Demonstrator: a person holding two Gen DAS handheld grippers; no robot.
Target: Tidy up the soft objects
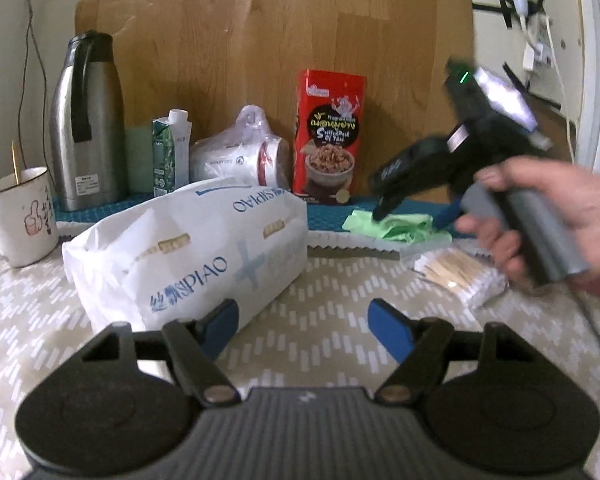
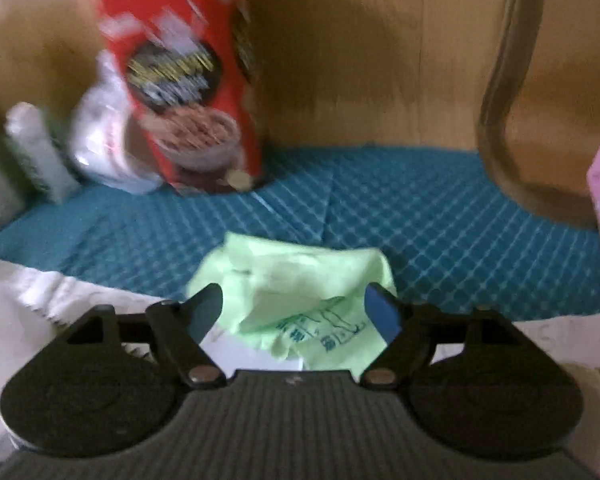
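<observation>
Jaws of both grippers spread wide, holding nothing.
The right gripper (image 2: 294,310) straddles the green cloth (image 2: 300,280); the left gripper (image 1: 302,326) faces bare desk (image 1: 320,280) beside the tissue pack (image 1: 188,252).

The white crinkled plastic tissue pack (image 1: 188,256) carries blue print reading "SIPIAO" twice, once on its front beside Chinese characters and once upside down along its top, plus a pale blue cross. The tall red cardboard food box (image 1: 329,136) shows yellow script above the white words "Stuffed Pork", with smaller lettering too fine to read. The white enamel mug (image 1: 22,216) bears a pink thumbs-up drawing and a column of unreadable characters. The crumpled light green plastic bag (image 2: 300,292) has blurred blue printing.
</observation>
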